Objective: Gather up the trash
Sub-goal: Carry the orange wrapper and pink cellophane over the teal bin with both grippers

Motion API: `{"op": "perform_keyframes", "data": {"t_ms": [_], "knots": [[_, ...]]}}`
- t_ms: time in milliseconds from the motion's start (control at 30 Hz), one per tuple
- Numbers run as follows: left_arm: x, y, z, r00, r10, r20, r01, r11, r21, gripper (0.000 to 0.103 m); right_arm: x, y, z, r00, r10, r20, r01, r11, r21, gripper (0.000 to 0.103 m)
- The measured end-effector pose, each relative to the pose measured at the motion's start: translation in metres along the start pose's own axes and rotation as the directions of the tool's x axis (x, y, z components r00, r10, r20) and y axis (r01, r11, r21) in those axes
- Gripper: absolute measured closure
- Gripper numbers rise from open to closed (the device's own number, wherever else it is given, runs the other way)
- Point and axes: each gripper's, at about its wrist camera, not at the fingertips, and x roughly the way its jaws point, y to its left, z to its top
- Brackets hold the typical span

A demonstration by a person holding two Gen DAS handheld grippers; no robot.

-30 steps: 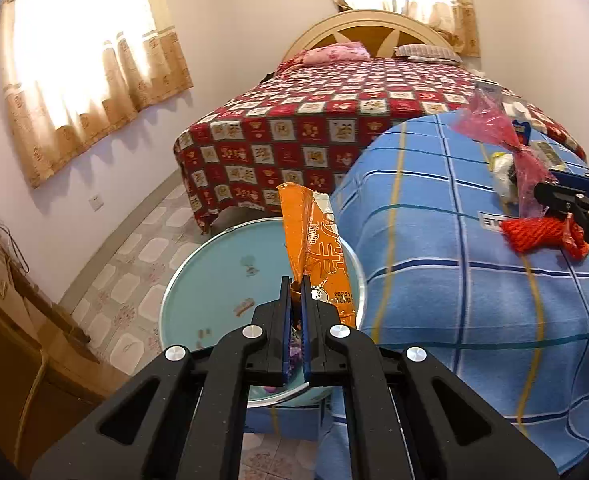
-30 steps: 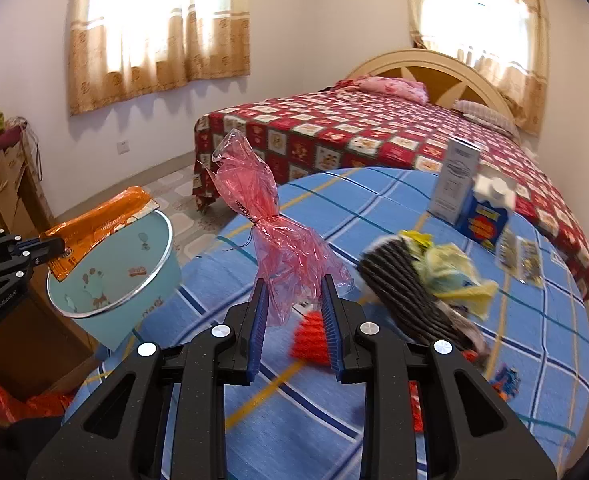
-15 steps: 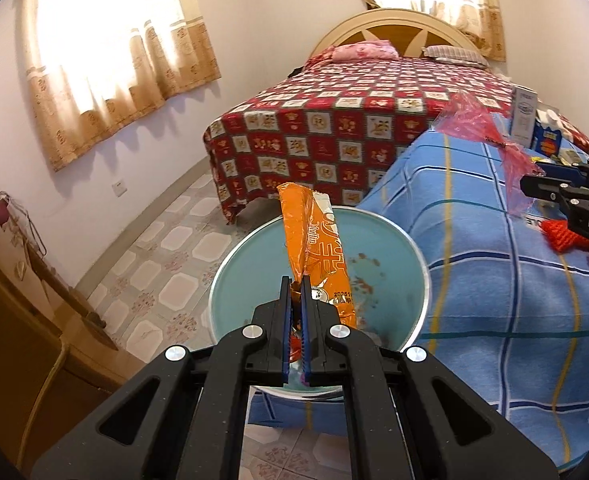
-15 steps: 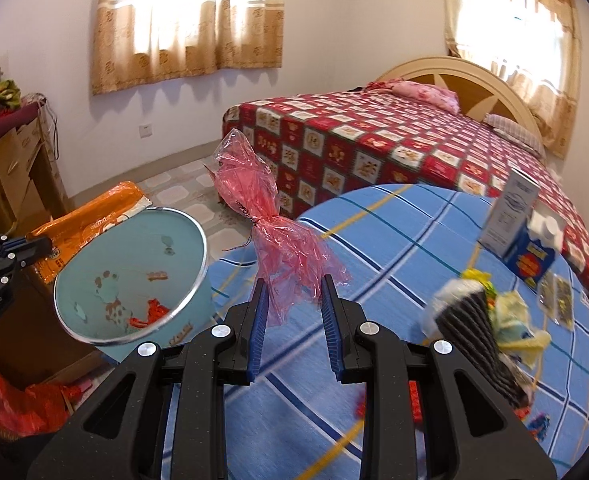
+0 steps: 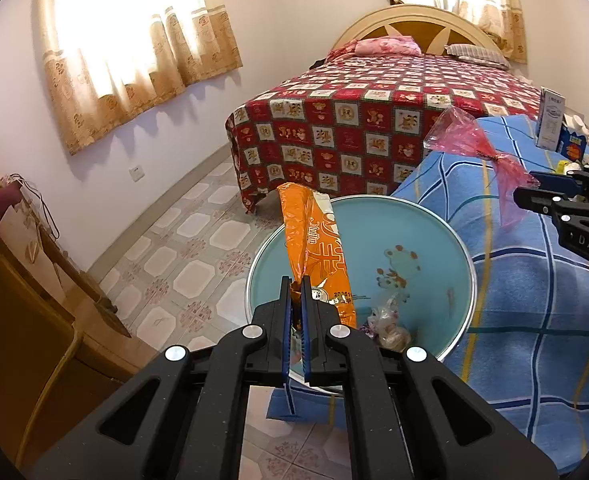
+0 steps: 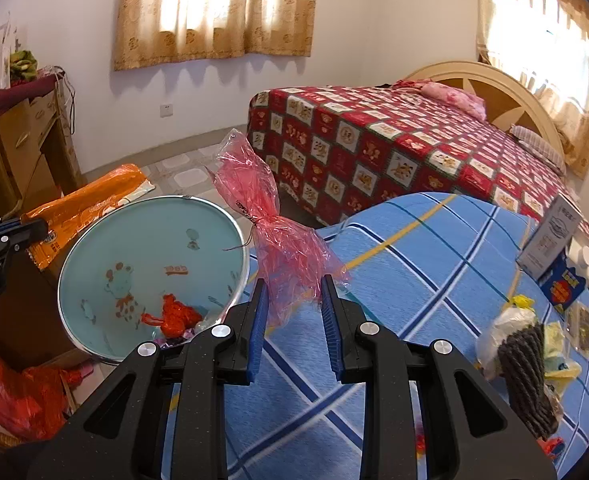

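Note:
My left gripper is shut on an orange snack wrapper and holds it over the near rim of a light blue bin. The bin holds some crumpled trash. In the right wrist view the bin stands left of the table with red trash inside, and the orange wrapper shows beyond its rim. My right gripper is partly closed on a pink cellophane wrapper, held up over the table edge next to the bin. That wrapper also shows in the left wrist view.
A round table with a blue checked cloth carries a dark brush with bags, a blue carton and a white box. A bed with a red quilt stands behind. A wooden cabinet is at the left.
Both grippers have moved left toward the bin. The bin now fills more of both views, with the orange wrapper over its rim and the pink wrapper close beside it.

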Motion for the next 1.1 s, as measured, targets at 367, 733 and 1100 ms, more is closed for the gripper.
{"op": "perform_keyframes", "data": {"t_ms": [367,733,1100], "knots": [[0.007,0.008,-0.002,1.000,0.014,-0.014,-0.014,1.000,-0.014,0.099,0.016,0.018,0.005,1.000,0.011,-0.027,-0.012,0.999,-0.049,0.076],[0.009,0.010,-0.002,1.000,0.014,-0.017,-0.014,1.000,-0.022,0.099,0.021,0.026,0.008,0.999,0.018,-0.033,-0.021,0.997,-0.076,0.076],[0.010,0.010,-0.002,1.000,0.013,-0.018,-0.013,1.000,-0.023,0.099,0.022,0.027,0.009,0.999,0.024,-0.033,-0.027,0.996,-0.083,0.076]]}}
